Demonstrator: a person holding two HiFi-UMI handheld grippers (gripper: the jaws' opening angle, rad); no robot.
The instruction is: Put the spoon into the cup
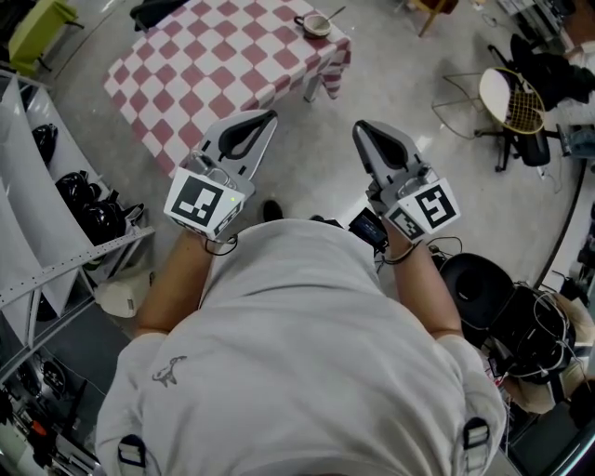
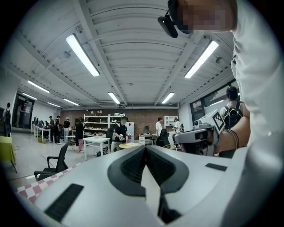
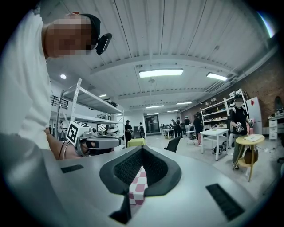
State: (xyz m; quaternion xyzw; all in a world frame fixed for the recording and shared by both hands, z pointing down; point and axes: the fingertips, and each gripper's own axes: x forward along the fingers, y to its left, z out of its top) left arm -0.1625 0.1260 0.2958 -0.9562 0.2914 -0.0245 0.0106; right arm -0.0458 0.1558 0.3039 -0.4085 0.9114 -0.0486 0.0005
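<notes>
A small cup (image 1: 316, 25) stands at the far right corner of the table with the red-and-white checked cloth (image 1: 223, 56). A thin spoon (image 1: 335, 13) handle sticks out of the cup to the upper right. Both grippers are held close to my chest, over the floor and well short of the table. The left gripper (image 1: 268, 115) (image 2: 144, 147) is shut with its tips touching and nothing between them. The right gripper (image 1: 359, 126) (image 3: 142, 149) is shut too and holds nothing. Each gripper view looks out level across the room, not at the cup.
Metal shelving (image 1: 56, 204) with dark items runs along my left. An office chair (image 1: 521, 102) and a wire frame stand at the right, a black round stool (image 1: 479, 288) by my right elbow. A dark bag (image 1: 158, 11) lies on the table's far left. Several people stand in the background.
</notes>
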